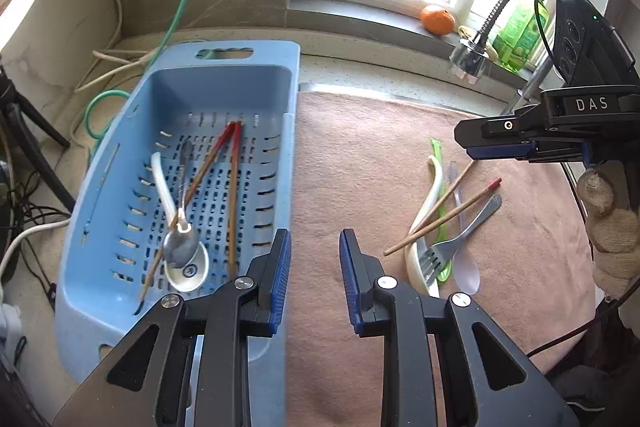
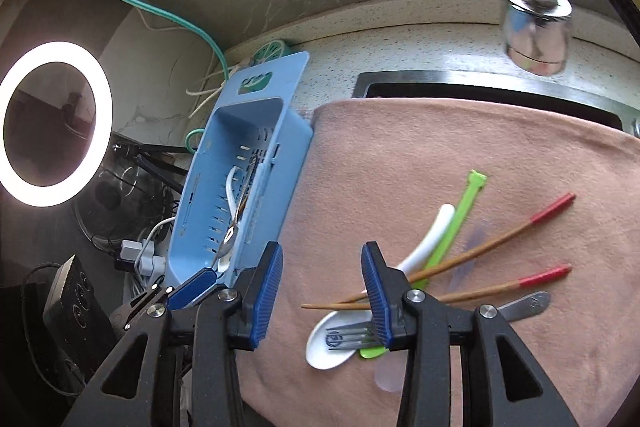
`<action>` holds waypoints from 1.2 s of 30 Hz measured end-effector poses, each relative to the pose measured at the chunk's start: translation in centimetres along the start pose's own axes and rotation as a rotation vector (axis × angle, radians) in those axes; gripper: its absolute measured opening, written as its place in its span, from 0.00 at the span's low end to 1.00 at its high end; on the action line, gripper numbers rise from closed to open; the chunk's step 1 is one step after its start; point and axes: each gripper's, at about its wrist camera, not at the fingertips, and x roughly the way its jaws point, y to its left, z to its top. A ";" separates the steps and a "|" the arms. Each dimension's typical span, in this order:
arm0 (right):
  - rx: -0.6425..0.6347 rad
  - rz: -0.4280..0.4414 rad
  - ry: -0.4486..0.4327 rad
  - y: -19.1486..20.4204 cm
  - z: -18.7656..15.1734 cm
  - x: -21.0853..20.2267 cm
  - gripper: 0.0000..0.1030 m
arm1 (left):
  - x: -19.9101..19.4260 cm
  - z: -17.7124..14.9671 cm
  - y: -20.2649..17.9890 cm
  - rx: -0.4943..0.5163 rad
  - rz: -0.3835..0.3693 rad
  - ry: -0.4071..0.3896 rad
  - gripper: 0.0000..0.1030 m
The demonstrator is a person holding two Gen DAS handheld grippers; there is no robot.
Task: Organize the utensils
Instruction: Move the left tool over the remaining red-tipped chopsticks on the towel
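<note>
A blue slotted basket (image 1: 104,195) (image 2: 280,75) stands left of a pink cloth (image 1: 360,167) (image 2: 400,167). It holds a white spoon (image 1: 164,187), a metal spoon (image 1: 182,247) and two red-tipped chopsticks (image 1: 234,187). On the cloth lies a pile: a white spoon (image 2: 424,243), a green spoon (image 2: 456,219), a clear spoon (image 1: 466,271), a metal fork (image 2: 524,307) and two more chopsticks (image 2: 500,235). My left gripper (image 1: 315,247) (image 2: 180,289) is open and empty over the basket's right edge. My right gripper (image 2: 322,259) (image 1: 470,145) hovers open just left of the pile, holding nothing.
A chrome faucet head (image 1: 470,59) (image 2: 534,27) hangs over the cloth's far right, with the sink rim (image 2: 480,87) behind. An orange (image 1: 437,20) and a green bottle (image 1: 520,31) sit on the windowsill. Cables, a tripod and a ring light (image 2: 56,123) crowd the left.
</note>
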 end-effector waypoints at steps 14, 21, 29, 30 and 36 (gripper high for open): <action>0.291 -0.019 -0.035 -9.9 -4.0 -2.6 0.36 | 3.4 1.4 -7.4 0.207 -0.151 0.092 0.22; 0.376 0.008 -0.026 -11.3 -4.2 -1.3 0.34 | 5.8 3.0 -9.3 0.284 -0.203 0.168 0.16; 0.448 0.046 -0.005 -11.9 -3.7 0.5 0.30 | 7.7 4.4 -10.5 0.342 -0.213 0.223 0.13; 0.457 0.047 0.000 -11.9 -3.6 0.8 0.29 | 8.0 4.6 -10.7 0.351 -0.212 0.231 0.11; 0.489 0.044 0.001 -12.3 -3.7 1.4 0.25 | 9.2 5.6 -12.3 0.424 -0.228 0.265 0.10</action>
